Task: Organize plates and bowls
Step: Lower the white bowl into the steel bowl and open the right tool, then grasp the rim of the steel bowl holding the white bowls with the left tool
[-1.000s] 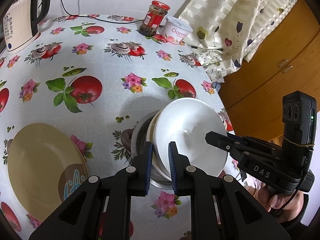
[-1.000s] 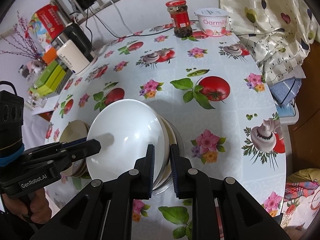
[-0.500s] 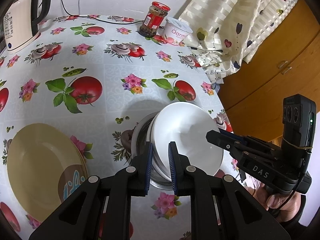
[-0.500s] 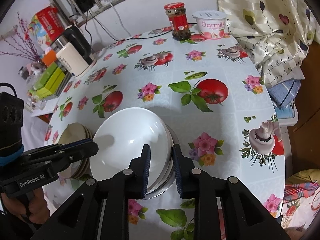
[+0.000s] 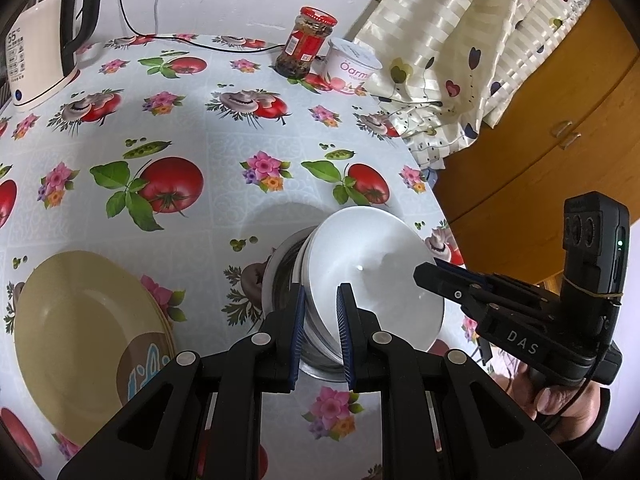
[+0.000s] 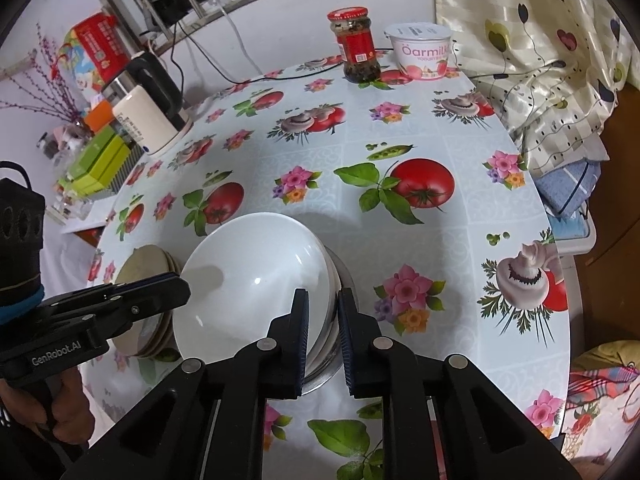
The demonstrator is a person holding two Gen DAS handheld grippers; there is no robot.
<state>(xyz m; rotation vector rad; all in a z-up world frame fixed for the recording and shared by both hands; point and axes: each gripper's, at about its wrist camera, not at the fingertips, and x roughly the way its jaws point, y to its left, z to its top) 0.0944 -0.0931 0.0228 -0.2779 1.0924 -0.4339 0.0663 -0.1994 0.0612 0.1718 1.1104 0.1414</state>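
A stack of white bowls [image 5: 372, 272] [image 6: 248, 276] sits tilted inside a steel bowl [image 5: 280, 276] [image 6: 346, 280] on the flowered tablecloth. My left gripper [image 5: 322, 312] is shut on the near rim of the white bowls; in the right wrist view its fingertips [image 6: 182, 286] reach the rim from the left. My right gripper [image 6: 323, 312] has the opposite rim between its pads, its jaws closing on it; in the left wrist view its fingertips [image 5: 420, 276] sit at the bowls' right edge. A stack of yellow plates [image 5: 80, 332] [image 6: 148, 258] lies just left of the bowls.
At the back of the table stand a red-lidded jar [image 5: 308, 44], a yoghurt tub [image 5: 352, 68] and a white kettle [image 5: 36, 52]. A patterned curtain [image 5: 460, 60] and a wooden cabinet [image 5: 540, 160] lie beyond the table's right edge. Boxes [image 6: 96, 164] sit past the left edge.
The white bowls have sunk lower into the steel bowl and look smaller in both views. Both grippers keep their places on the rim.
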